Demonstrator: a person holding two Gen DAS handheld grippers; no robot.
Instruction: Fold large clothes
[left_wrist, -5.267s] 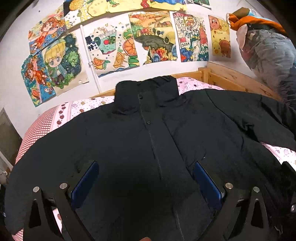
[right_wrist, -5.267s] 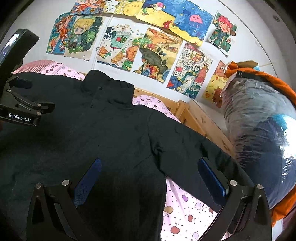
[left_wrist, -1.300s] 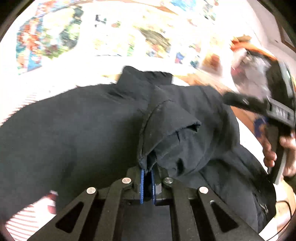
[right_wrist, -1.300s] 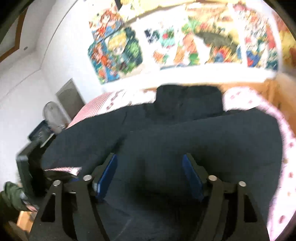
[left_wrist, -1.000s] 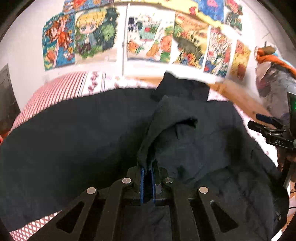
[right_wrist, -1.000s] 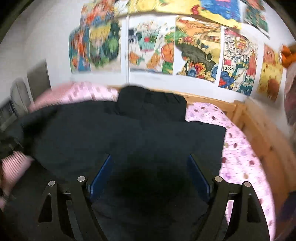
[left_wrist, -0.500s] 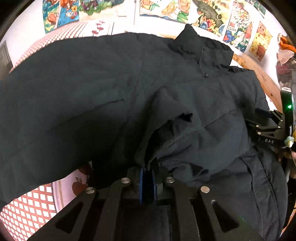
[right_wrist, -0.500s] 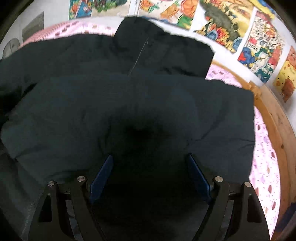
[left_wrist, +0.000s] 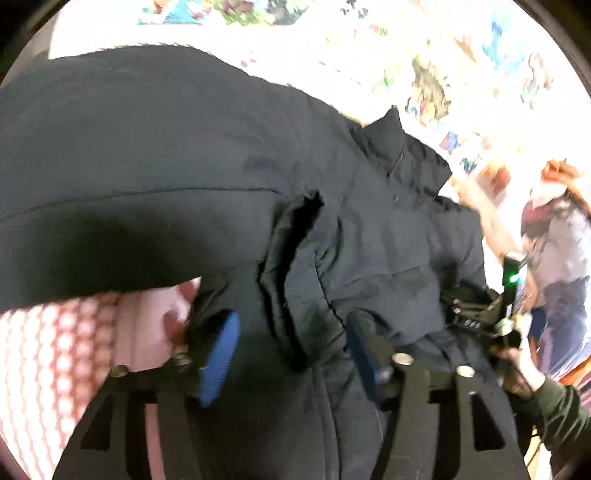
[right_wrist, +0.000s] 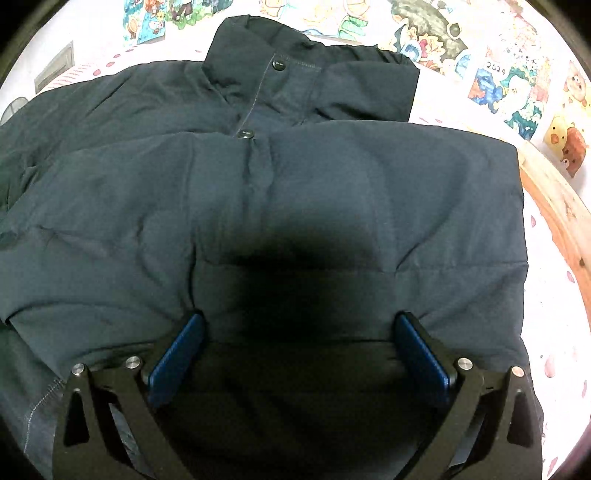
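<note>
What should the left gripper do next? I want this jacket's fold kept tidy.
Probably draw the left gripper back clear of the jacket: its jaws stand open, the bunched cuff lies loose between them, and the right gripper is open too.

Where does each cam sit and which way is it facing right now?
Left wrist: on the left gripper, low over the dark jacket, looking along its open fingers toward the collar and postered wall; the right gripper and the hand holding it show at right.
Right wrist: on the right gripper, above the jacket, facing the collar and posters; only its own open fingers show.
Shared: the jacket, the pink bedding, the posters.
</note>
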